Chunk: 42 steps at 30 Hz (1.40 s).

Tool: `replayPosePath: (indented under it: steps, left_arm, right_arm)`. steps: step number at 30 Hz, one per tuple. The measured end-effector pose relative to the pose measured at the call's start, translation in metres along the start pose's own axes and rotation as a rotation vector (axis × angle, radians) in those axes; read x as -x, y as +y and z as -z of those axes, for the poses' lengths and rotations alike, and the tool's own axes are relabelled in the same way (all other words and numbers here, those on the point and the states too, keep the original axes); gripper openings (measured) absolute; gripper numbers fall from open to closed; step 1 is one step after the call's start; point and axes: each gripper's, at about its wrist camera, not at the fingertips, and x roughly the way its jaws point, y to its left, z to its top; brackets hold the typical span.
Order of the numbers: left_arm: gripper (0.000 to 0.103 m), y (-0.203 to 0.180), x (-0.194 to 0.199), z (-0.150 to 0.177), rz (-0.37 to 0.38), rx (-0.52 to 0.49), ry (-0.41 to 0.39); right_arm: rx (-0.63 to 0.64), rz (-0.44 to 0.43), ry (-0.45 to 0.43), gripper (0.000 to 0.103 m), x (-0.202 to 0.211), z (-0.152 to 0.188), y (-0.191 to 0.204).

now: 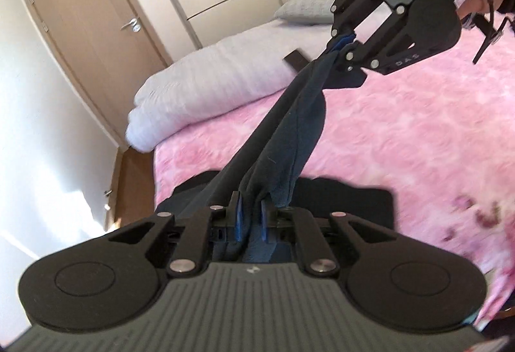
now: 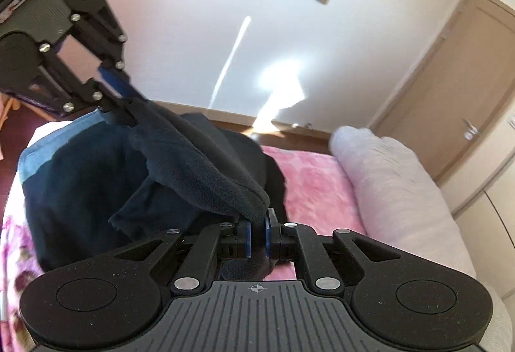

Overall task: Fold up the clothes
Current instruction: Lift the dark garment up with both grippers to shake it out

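Both grippers pinch the navy garment (image 1: 289, 126) (door handle (image 1: 130, 25) left-view only).

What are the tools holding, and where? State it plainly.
Both hold one dark navy garment: left tool and right tool each clamp a bunched end, fabric stretched between.

right tool (image 1: 346, 44) housing – faint letters "d a s"; rest unreadable

Left tool (image 1: 250, 220): black linkage arms, silver screws, blue pads (image 1: 238, 216), ribbed grey body.
Right tool (image 2: 257, 237): same build, crosshair mark on the grey body.
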Motion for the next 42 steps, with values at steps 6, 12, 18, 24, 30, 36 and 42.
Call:
replayPosePath:
  steps: [6, 12, 18, 24, 30, 36, 42]
  left_arm:
    - [0.003, -0.093, 0.029, -0.068, 0.114, -0.042, -0.066]
    - [0.003, -0.222, 0.045, -0.160, 0.303, -0.052, -0.191]
    - [0.003, -0.362, 0.057, -0.254, 0.518, -0.067, -0.321]
    - [0.003, -0.446, 0.084, -0.339, 0.759, -0.071, -0.534]
    - [0.003, -0.449, 0.093, -0.384, 0.772, -0.003, -0.706]
    - [0.003, -0.383, 0.038, -0.354, 0.575, 0.167, -0.516]
    - [0.005, -0.317, -0.066, -0.291, 0.349, 0.263, -0.192]
  right_arm:
    - [-0.114, 0.118, 0.019, 0.006, 0.110, 0.051, -0.018]
    - [-0.208, 0.288, 0.048, 0.006, 0.254, 0.138, -0.043]
    - [-0.219, 0.461, 0.120, 0.006, 0.411, 0.227, -0.063]
    - [-0.130, 0.646, 0.196, 0.006, 0.546, 0.252, -0.075]
    - [0.044, 0.719, 0.140, 0.007, 0.619, 0.232, -0.085]
    - [0.097, 0.568, 0.022, 0.007, 0.543, 0.220, -0.126]
    - [0.010, 0.325, 0.005, 0.007, 0.366, 0.242, -0.129]
